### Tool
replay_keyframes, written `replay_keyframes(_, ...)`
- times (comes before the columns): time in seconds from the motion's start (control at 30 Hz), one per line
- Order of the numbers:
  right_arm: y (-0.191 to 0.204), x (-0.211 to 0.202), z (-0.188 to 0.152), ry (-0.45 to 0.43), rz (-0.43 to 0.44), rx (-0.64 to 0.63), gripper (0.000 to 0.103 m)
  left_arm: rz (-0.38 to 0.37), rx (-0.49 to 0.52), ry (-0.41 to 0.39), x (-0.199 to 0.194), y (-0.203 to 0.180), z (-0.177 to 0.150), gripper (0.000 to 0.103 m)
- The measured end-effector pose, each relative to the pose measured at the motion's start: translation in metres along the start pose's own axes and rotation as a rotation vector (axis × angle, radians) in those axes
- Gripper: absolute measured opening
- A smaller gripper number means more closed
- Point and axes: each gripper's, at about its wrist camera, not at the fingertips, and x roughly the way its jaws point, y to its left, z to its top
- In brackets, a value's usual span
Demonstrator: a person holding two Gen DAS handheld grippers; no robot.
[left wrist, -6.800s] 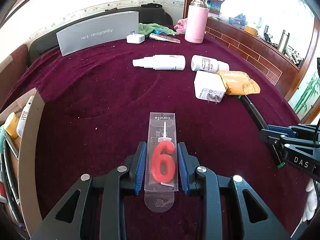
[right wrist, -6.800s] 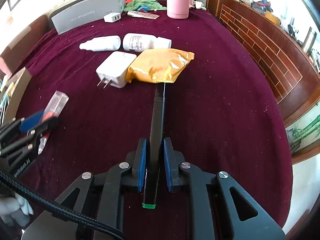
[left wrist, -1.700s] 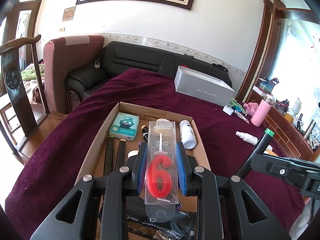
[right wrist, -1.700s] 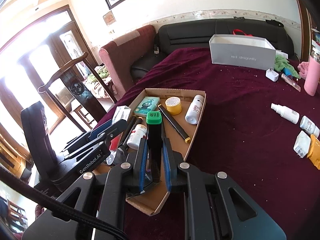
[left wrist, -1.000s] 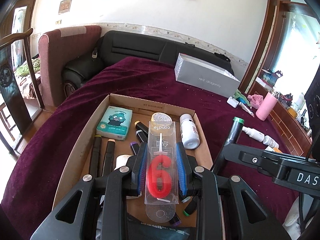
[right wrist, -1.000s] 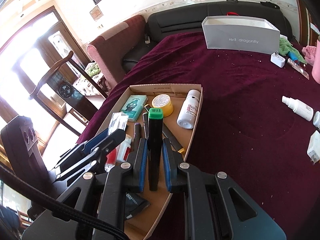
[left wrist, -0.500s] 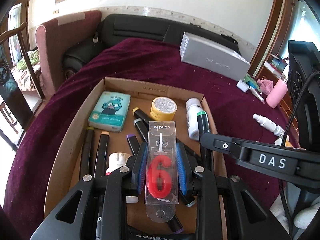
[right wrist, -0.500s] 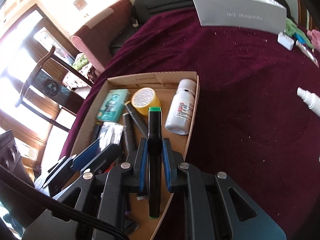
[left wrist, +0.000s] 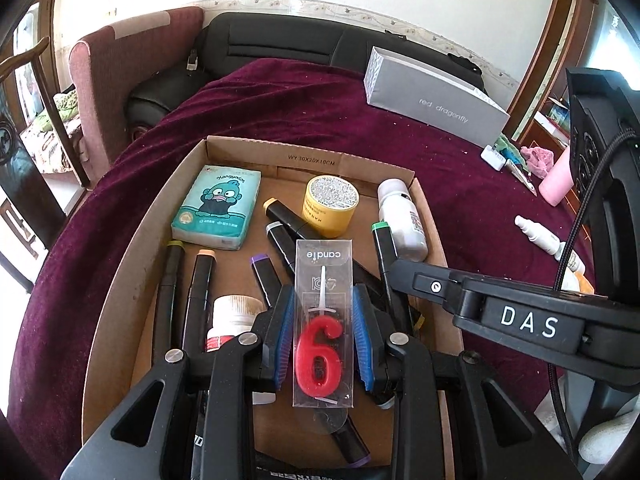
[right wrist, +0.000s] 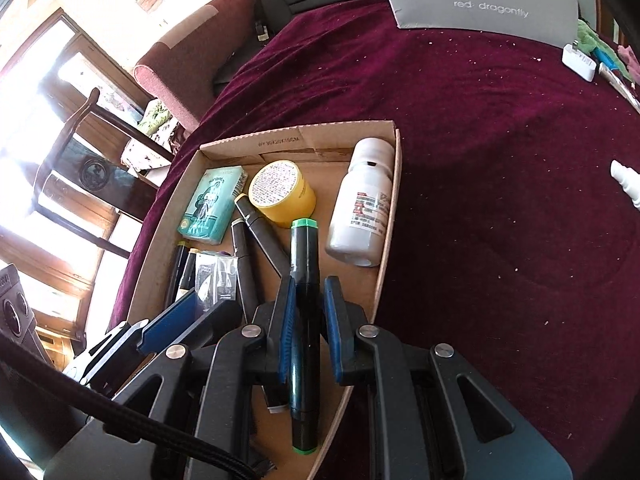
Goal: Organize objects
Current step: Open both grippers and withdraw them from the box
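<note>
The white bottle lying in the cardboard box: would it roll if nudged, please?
Probably: the white bottle lies on its rounded side. The box wall beside it would likely stop it rolling that way. Its smooth plastic may be slippery.

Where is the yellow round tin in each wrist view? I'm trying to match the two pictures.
Left wrist view: the yellow round tin sits upper centre, at the far end of the cardboard box, left of the white bottle.
Right wrist view: the yellow round tin is left of centre, again near the box's far wall.
Shared landmark: the teal tissue pack lies just left of it in both.
</note>
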Motion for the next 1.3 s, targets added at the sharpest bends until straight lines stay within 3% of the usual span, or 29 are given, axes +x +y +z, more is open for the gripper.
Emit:
replay_keyframes(0.23,-0.002,0.004,0.002,0.017,0.027,0.024,0.014,-0.015,-0.018,0.009,0.002,0.002,0.000,0.027)
replay_keyframes(0.3,-0.003,0.004,0.000,0.012,0.024,0.033,0.016,-0.033,-0.027,0.014,0.003,0.004,0.000,0.047)
replay_keyframes(0.4,-0.004,0.002,-0.003,0.011,0.051,0.052,0.026,-0.052,-0.036,0.004,0.000,0.006,0.000,0.058)
replay_keyframes(0.5,-0.004,-0.005,-0.005,-0.006,0.056,0.060,0.030,-0.066,-0.047,0.000,-0.002,0.009,0.000,0.059)
replay_keyframes(0.6,-0.004,-0.013,-0.007,-0.028,0.035,0.059,0.041,-0.069,-0.049,-0.008,-0.004,0.009,-0.001,0.060)
replay_keyframes(0.83,-0.002,-0.026,-0.014,-0.052,0.058,0.063,0.050,-0.079,-0.074,-0.052,-0.021,0.010,-0.004,0.061)
replay_keyframes(1.3,-0.008,-0.061,-0.037,-0.108,0.108,0.090,0.058,-0.066,0.004,-0.134,-0.071,-0.022,-0.014,0.061)
